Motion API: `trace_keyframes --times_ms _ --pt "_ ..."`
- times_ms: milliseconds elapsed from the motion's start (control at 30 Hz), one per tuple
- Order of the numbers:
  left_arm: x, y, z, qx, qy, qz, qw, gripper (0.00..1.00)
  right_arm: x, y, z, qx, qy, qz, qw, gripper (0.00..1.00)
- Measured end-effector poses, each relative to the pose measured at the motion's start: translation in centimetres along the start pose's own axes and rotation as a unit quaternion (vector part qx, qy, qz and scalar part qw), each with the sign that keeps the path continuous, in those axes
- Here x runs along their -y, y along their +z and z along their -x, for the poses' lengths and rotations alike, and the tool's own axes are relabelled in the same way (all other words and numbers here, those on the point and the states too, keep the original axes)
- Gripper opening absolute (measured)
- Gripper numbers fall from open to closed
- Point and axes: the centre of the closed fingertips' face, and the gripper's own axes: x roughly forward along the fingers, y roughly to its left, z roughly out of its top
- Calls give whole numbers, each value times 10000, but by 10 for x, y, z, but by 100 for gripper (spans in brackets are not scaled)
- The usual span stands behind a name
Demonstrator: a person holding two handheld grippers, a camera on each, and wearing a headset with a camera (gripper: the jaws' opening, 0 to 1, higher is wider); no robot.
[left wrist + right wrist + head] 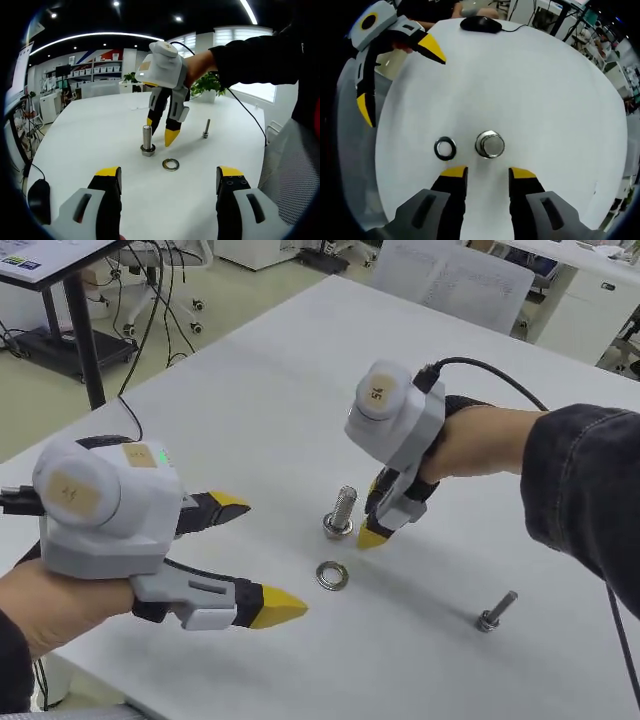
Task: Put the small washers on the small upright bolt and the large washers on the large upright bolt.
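A large bolt stands upright on its head mid-table, also seen from above. A large steel washer lies flat on the white table just in front of it. The small bolt stands further right. My right gripper points down beside the large bolt, open, with nothing between its yellow tips. My left gripper hovers at the lower left, open wide and empty, facing the washer and the large bolt.
A black mouse lies on the table's near-left side. A grey chair back stands at the far edge. A black cable runs from the right gripper along the person's sleeve.
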Motion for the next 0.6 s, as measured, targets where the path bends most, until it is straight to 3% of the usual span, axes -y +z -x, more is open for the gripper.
trace_keyframes --times_ms 600 --pt "2 6 1 53 14 -73 10000 77 -15 -17 8 -7 -27 -7 10000 35"
